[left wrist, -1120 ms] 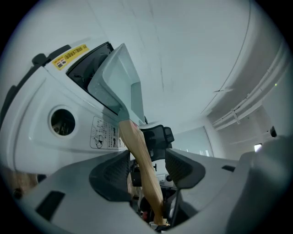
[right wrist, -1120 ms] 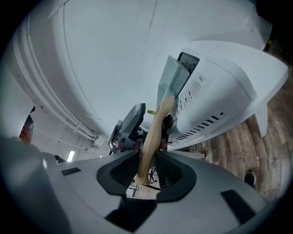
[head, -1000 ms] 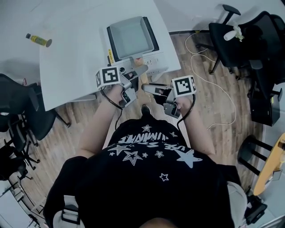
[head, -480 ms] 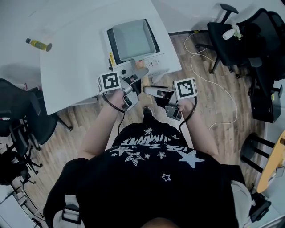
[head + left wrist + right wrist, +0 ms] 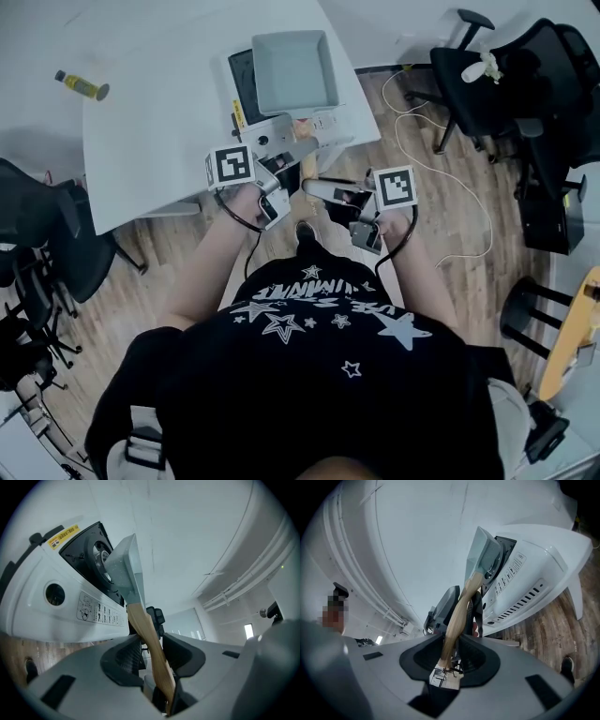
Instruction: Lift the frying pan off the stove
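Now frying pan [image 5: 291, 70] handle [image 5: 143, 634] in left tongs [image 5: 151, 644], right tongs [image 5: 450, 644], apparently raised

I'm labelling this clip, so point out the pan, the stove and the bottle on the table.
pan [image 5: 291, 67], head view, on the middle of its grey square body.
stove [image 5: 267, 127], head view, on its white front panel.
bottle [image 5: 80, 85], head view, on its yellow body.
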Action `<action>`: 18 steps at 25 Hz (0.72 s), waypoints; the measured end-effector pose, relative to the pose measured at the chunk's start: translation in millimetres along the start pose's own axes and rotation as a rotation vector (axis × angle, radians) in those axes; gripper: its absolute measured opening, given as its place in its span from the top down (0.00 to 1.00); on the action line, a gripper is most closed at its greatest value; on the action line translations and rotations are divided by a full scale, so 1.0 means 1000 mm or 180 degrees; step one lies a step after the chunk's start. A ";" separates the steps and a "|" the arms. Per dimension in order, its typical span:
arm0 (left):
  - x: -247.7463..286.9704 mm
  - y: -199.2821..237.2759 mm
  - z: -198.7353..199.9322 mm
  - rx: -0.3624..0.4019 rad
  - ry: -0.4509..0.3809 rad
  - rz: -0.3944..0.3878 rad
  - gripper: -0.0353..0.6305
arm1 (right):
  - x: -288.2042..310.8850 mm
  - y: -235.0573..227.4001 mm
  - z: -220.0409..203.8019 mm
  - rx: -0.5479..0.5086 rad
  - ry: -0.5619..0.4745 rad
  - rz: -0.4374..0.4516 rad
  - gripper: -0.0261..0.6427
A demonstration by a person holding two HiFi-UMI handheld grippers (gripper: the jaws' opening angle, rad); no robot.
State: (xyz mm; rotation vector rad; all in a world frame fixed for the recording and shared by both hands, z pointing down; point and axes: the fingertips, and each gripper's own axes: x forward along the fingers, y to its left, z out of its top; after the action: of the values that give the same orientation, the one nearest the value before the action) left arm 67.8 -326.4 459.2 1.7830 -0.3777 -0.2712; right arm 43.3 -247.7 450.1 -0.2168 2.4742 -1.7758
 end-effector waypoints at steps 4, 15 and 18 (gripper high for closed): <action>-0.008 -0.010 -0.004 0.0040 -0.0008 -0.0066 0.73 | 0.003 0.008 -0.007 -0.0075 -0.0011 0.0006 0.81; -0.023 -0.024 -0.009 0.0101 -0.0048 -0.0150 0.73 | 0.008 0.022 -0.017 -0.0103 -0.0018 0.0051 0.81; -0.019 -0.025 -0.005 0.0130 -0.0038 -0.0129 0.73 | 0.007 0.022 -0.011 -0.0100 -0.0016 0.0037 0.81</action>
State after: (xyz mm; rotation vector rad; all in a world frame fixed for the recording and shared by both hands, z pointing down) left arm 55.3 -309.1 436.2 1.8314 -0.3582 -0.3050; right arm 32.8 -231.4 432.6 -0.2085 2.4960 -1.7308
